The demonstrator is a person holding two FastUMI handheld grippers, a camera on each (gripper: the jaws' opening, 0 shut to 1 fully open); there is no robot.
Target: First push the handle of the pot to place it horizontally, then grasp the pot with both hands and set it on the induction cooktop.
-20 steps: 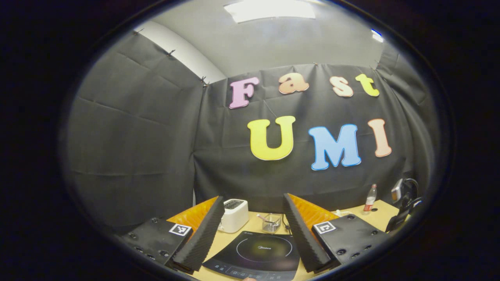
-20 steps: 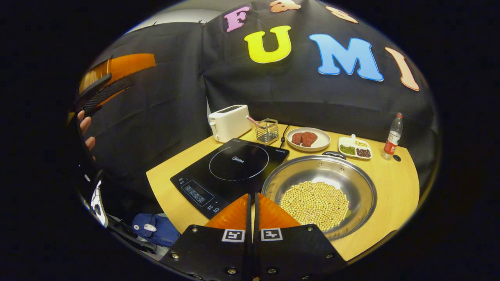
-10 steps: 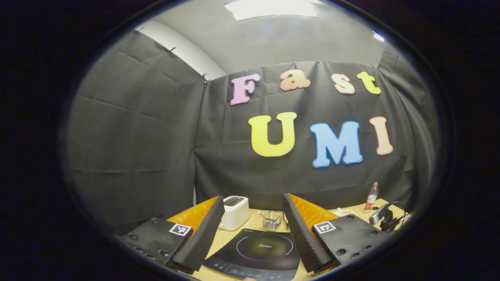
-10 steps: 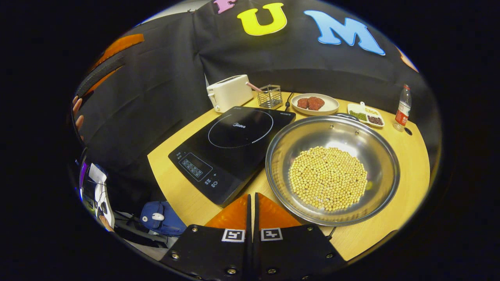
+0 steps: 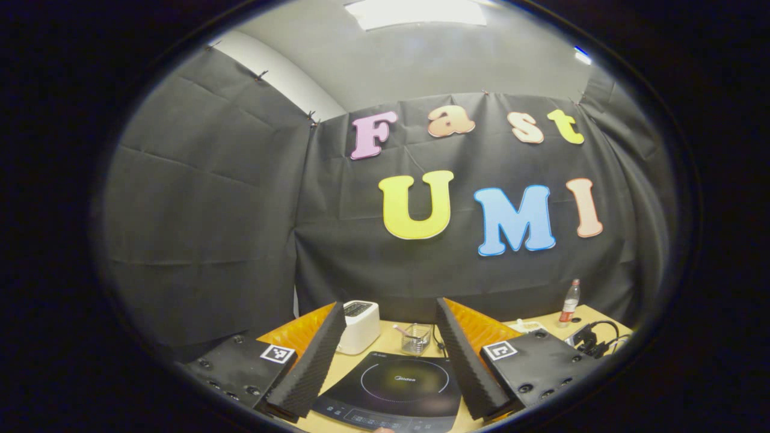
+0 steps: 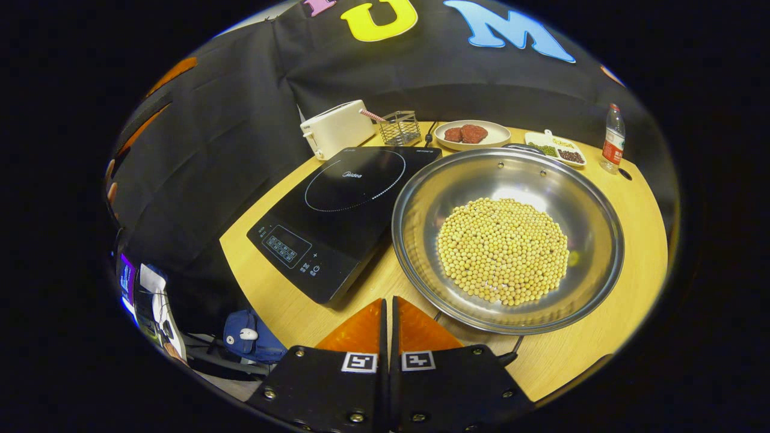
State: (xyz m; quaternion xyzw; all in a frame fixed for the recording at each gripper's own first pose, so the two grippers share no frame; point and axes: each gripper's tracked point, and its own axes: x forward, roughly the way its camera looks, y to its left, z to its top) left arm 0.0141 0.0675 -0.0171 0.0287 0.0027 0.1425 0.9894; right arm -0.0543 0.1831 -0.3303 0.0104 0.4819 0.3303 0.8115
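The right gripper (image 6: 388,304) had come lower and nearer the table (image 6: 625,337) than a second before, so the pot (image 6: 508,240) loomed larger in the right gripper view and sat higher against the wall. Its two fingers were pressed flat together with nothing between them, their tips hanging just beside the pot's near rim and the front corner of the induction cooktop (image 6: 337,210). The pot stood on the wood to the right of the cooktop, close against its edge, with a heap of soybeans (image 6: 504,249) in its bottom; a dark handle (image 6: 522,146) peeked over the far rim.

The left gripper (image 5: 391,355) had scarcely shifted. It hung high with its jaws spread wide and empty, the cooktop (image 5: 394,391) seen between the fingers. In the left gripper view the other tool at the right edge had sunk toward the tabletop over the last second.

Behind the cooktop stood a white toaster (image 6: 337,127) and a wire basket (image 6: 401,127), then a plate of meat (image 6: 471,135), a small dish of beans (image 6: 556,148) and a bottle (image 6: 612,138).
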